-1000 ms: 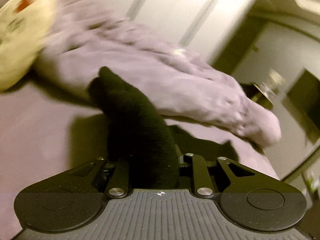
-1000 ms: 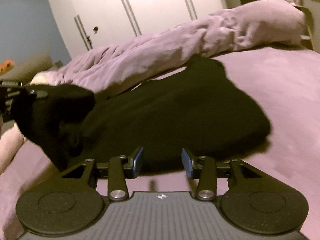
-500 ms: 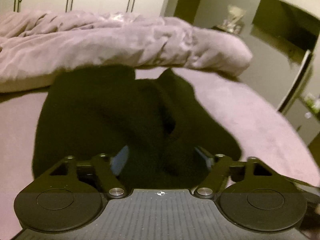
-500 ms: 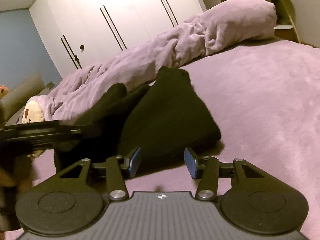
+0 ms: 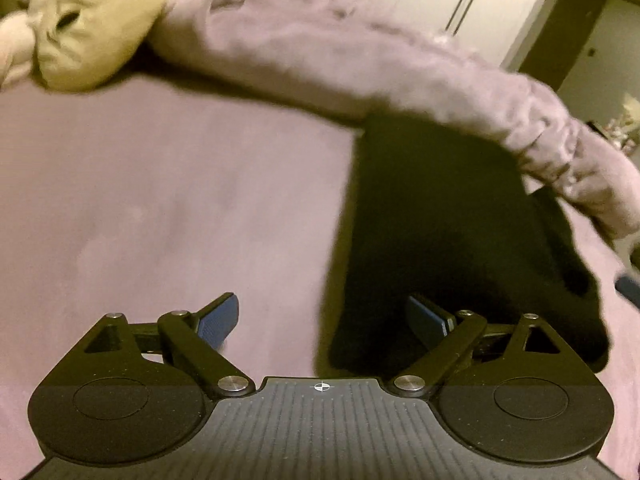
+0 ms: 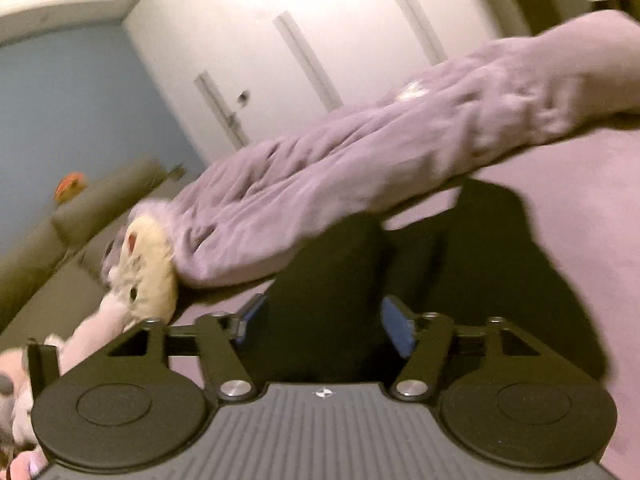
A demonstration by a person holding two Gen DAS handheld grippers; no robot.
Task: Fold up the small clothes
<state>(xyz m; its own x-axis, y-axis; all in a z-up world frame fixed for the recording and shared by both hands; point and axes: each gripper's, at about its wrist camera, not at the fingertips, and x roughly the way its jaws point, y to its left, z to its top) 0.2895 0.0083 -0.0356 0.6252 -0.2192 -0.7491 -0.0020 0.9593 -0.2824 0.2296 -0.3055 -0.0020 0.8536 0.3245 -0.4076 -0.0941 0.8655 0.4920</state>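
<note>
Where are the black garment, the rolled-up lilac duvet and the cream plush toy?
black garment (image 5: 440,216), left wrist view, middle of the dark cloth lying on the bed.
lilac duvet (image 6: 400,148), right wrist view, middle of the crumpled roll.
cream plush toy (image 5: 100,20), left wrist view, its yellowish face.

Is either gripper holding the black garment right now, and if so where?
No. Both are opening: the left gripper is beside the black garment's near edge; the right gripper straddles a fold, pads apart.

- The left hand-held gripper (image 5: 323,322) points downward; its jaws are opening wide and grip nothing.
- The right hand-held gripper (image 6: 320,326) is tilted; its jaws are opening, with black cloth (image 6: 320,280) between them.
</note>
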